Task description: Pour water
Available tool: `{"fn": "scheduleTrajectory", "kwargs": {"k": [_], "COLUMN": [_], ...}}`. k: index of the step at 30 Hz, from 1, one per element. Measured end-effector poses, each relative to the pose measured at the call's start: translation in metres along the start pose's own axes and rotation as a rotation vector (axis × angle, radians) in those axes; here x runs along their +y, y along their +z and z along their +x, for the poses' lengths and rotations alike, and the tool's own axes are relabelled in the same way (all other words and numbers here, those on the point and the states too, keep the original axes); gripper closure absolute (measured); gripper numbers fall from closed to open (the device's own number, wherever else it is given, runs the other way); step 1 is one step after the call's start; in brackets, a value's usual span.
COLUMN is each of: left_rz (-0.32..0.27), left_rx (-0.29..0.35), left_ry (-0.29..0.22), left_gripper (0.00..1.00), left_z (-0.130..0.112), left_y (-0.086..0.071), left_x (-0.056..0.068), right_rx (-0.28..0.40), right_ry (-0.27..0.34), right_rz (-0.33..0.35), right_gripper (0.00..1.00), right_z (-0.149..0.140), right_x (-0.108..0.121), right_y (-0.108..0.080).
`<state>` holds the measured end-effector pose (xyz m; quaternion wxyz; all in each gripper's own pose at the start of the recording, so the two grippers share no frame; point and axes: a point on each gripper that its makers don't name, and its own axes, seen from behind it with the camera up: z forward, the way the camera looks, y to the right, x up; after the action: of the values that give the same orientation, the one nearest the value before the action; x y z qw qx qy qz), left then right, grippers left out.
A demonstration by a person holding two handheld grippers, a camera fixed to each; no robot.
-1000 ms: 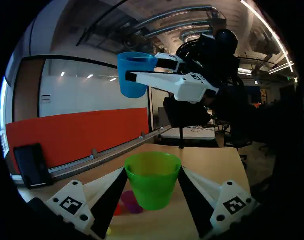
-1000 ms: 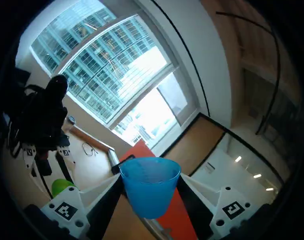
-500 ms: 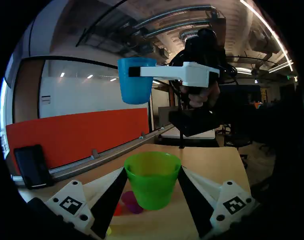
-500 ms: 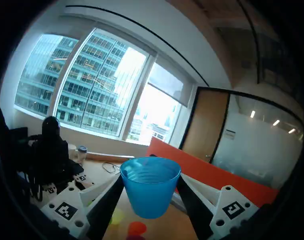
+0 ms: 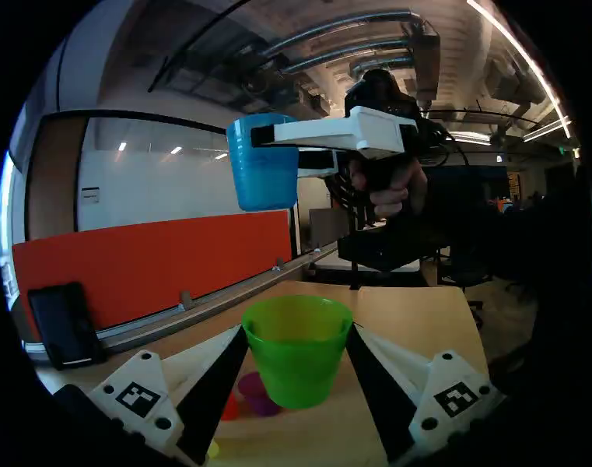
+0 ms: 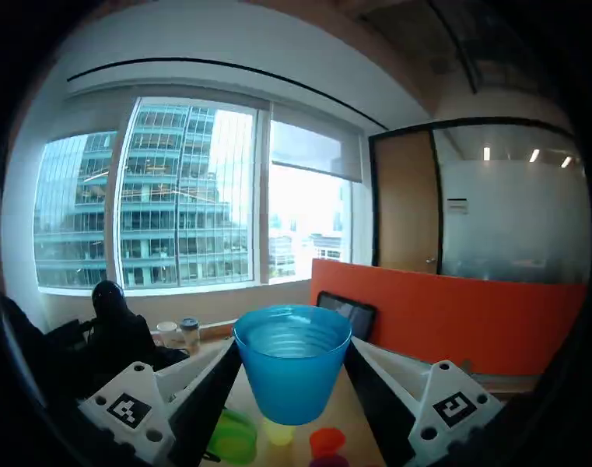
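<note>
A green cup [image 5: 297,359] stands upright between the fingers of my left gripper [image 5: 296,336], which is shut on it just above the wooden table [image 5: 420,311]. High above it hangs a blue cup [image 5: 262,162], upright, with my right gripper [image 5: 266,152] shut on it and a hand [image 5: 389,183] behind. In the right gripper view the blue cup [image 6: 293,372] sits level between the fingers of my right gripper [image 6: 293,350]. Whether it holds water I cannot tell. The green cup [image 6: 235,437] lies below and to the left.
Small coloured cups stand on the table: purple [image 5: 257,389] and red [image 5: 229,406], also yellow [image 6: 278,430] and orange [image 6: 327,440]. A black phone [image 5: 58,321] leans on an orange partition [image 5: 155,261]. Two paper cups [image 6: 179,335] stand near the window.
The right gripper has rolled from a strong tilt back to level, bringing the blue cup upright and a little nearer above the green cup. The left gripper and green cup have not moved.
</note>
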<state>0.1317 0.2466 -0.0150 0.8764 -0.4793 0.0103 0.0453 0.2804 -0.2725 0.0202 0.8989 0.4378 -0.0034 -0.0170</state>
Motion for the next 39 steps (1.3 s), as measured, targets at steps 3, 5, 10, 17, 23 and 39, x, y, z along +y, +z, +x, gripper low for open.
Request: {"fn": "scheduleTrajectory", "kwargs": {"k": [3,5,10,17,23,39], "left_rz": [0.001,0.003,0.007,0.009,0.013,0.038], "left_rx": [-0.001,0.0,0.0,-0.004,-0.015,-0.058], "left_ry": [0.001,0.001,-0.004,-0.007,-0.009,-0.014], "left_gripper": [0.14,0.14,0.14,0.14,0.14,0.14], "left_z": [0.0,0.0,-0.001,-0.003,-0.008,-0.022], "left_y": [-0.001,-0.002,-0.002,-0.003,-0.004,-0.013], "left_x": [0.0,-0.001,-0.004,-0.006,-0.007,-0.016], "right_rx": [0.003,0.003,-0.001,-0.007,-0.019,-0.055], "right_ry": [0.011,0.012,0.007,-0.007,-0.023,-0.034], "right_rz": [-0.009,-0.01,-0.02,-0.036,-0.067,-0.118], "right_gripper": [0.1,0.1,0.1,0.09,0.09,0.09], "right_z": [0.002,0.002,0.003,-0.001,-0.009,-0.033], "right_x": [0.004,0.006,0.01,0.015,0.026,0.052], "right_y": [-0.001,-0.002,-0.004,-0.009,-0.016,-0.044]}}
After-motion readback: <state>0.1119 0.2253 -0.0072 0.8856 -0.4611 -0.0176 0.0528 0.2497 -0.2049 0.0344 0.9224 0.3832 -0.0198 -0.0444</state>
